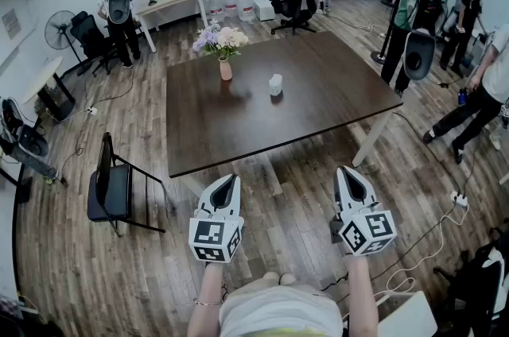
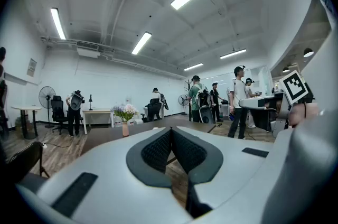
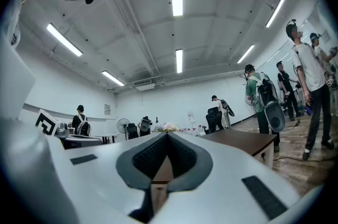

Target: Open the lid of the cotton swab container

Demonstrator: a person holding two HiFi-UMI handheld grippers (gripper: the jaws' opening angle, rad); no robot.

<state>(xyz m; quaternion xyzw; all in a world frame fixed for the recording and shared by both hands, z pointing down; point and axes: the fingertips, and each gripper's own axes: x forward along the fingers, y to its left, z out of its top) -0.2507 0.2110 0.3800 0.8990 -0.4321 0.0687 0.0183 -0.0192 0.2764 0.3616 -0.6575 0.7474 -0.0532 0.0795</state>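
Left gripper view shows the left gripper [image 2: 171, 132] with its jaws squeezed tight together, and nothing is in them. Right gripper view shows the same for the right gripper [image 3: 166, 136]: jaws closed, holding nothing. Both are held out in front of the person, side by side, over the wood floor and short of the near edge of the desk [image 1: 334, 101].

Well away from them, near the middle of the desk, stands the cotton swab container [image 1: 275, 84], a small pale tub. A vase of flowers [image 1: 226, 67] stands near it, on its left.

The tub looks little and light, and it is likely smooth, hard plastic. I think it could slide or tip over if it is pushed. One gripper should hold the round body low down to keep it still. The other should take the lid at the top edge and lift it. Too hard a squeeze may crack the tub or make it pop out.
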